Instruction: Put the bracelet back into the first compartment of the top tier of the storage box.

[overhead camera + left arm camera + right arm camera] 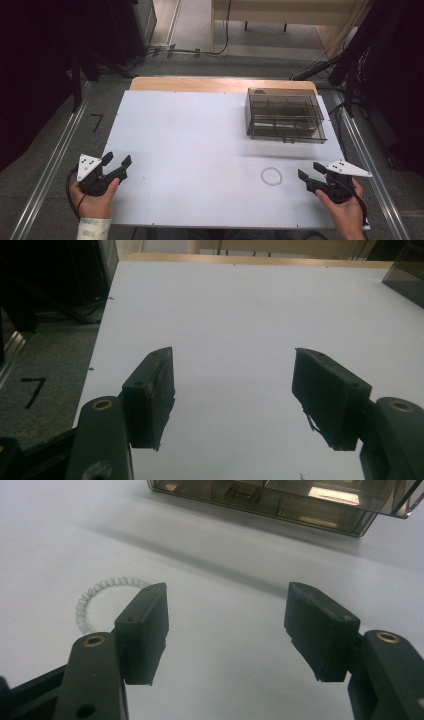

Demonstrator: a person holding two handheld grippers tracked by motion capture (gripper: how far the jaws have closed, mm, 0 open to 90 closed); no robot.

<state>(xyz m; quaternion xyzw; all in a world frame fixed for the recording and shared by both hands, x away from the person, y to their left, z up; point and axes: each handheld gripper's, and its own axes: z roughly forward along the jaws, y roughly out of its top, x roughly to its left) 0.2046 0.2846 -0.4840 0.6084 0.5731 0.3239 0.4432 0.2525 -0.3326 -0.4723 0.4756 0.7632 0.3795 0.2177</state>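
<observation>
A small ring of pale beads, a bracelet (271, 176), lies flat on the white table (200, 130) toward the front right. A smoky transparent box (284, 116) with inner compartments stands at the back right. My right gripper (309, 171) is held open just right of the bracelet; in the right gripper view the bracelet (100, 586) curves behind the left jaw of that gripper (227, 587), and the box (300, 500) is ahead. My left gripper (118, 160) is open at the front left corner, with nothing between the jaws (234, 352).
The table's wooden strip (220, 83) runs along the far edge. Metal rails (55, 160) flank both sides on grey floor. Dark stands and cables (345, 60) crowd the back corners. A corner of the box (407, 277) appears in the left gripper view.
</observation>
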